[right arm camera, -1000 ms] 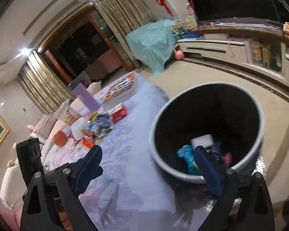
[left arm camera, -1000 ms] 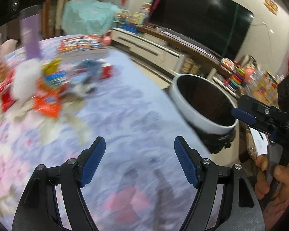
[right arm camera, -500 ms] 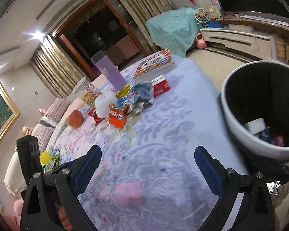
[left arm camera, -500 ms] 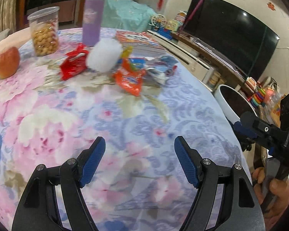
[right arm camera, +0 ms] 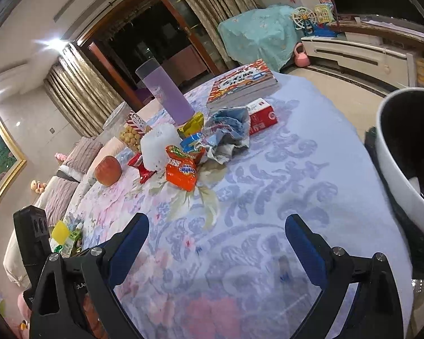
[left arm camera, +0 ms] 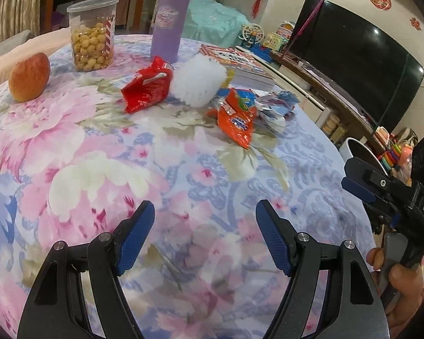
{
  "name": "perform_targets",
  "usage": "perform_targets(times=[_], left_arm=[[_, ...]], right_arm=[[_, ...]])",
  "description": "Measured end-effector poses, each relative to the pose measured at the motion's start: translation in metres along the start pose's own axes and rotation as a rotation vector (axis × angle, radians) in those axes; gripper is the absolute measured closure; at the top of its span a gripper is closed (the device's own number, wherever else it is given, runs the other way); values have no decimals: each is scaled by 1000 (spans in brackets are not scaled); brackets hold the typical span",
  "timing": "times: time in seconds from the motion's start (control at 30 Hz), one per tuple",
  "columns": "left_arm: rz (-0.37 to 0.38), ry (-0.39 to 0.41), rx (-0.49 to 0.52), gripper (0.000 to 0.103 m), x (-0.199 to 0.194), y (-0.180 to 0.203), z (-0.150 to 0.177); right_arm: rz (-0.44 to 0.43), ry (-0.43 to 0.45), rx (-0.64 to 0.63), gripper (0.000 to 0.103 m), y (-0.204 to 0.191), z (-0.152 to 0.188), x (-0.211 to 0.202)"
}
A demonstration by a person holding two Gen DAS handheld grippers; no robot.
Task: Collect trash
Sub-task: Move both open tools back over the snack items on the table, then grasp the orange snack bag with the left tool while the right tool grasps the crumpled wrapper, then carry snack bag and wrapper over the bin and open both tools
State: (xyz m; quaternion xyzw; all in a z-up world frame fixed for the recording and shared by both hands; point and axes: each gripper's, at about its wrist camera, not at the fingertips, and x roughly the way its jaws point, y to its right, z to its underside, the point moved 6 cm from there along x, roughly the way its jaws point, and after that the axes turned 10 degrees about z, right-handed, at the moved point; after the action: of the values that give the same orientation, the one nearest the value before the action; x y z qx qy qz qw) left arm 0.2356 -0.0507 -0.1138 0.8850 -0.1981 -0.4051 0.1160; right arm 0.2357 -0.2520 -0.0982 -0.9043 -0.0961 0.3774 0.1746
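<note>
A heap of trash lies mid-table on the floral cloth: an orange snack wrapper [left arm camera: 237,118] [right arm camera: 182,169], a red wrapper [left arm camera: 145,87] [right arm camera: 144,171], a white foam net [left arm camera: 198,80] [right arm camera: 159,145], crumpled blue-and-silver wrappers [left arm camera: 274,107] [right arm camera: 229,132] and a yellow wrapper [right arm camera: 192,123]. My left gripper [left arm camera: 205,237] hovers open and empty over bare cloth, short of the heap. My right gripper [right arm camera: 216,240] is also open and empty, nearer the table's right edge. The white bin [right arm camera: 395,163] [left arm camera: 356,147] with its dark inside stands beside the table at the right.
An apple [left arm camera: 29,76], a clear jar of snacks [left arm camera: 92,45], a purple flask [left arm camera: 171,19], a stack of books [left arm camera: 240,65] and a red box [right arm camera: 261,115] stand around the heap. A person's hand [left arm camera: 395,279] holds the right gripper's handle. A TV and cabinet line the far wall.
Both grippers have swung left from over the bin toward the table's middle, so the trash heap now lies ahead of them. Both stayed open and empty.
</note>
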Motion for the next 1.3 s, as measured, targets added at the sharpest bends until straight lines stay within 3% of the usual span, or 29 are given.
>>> perform_targets(times=[0.23,0.57,0.73,0.8,0.9,0.97,1.03,1.13,1.3], left_arm=[[45,3,-17,27,15,-4,-25],[79,-32,-10,27,60,1,-60],[91,-44,-9,28,79,3,-68],[99,-43,-11,34,82,4,-69],[82,-43,-4,52,87,6,-69],[83,-51,-1,77,88,7,-67],[104,-54,-7,94,87,7,-67],[121,-40,-14,99,76,9,-63],[130,-14,7,102,51,17,-47]], right_arm=[[6,27,3,5,1,-21,18],[-27,-2,75,7,17,-61,62],[-44,-35,117,21,27,-71,86],[-54,-42,122,25,27,-73,91],[-91,-64,118,41,23,-76,98],[-115,-86,108,53,17,-73,104],[-119,-102,81,76,11,-69,108],[-137,-98,60,89,6,-66,103],[-134,-61,30,91,5,-58,75]])
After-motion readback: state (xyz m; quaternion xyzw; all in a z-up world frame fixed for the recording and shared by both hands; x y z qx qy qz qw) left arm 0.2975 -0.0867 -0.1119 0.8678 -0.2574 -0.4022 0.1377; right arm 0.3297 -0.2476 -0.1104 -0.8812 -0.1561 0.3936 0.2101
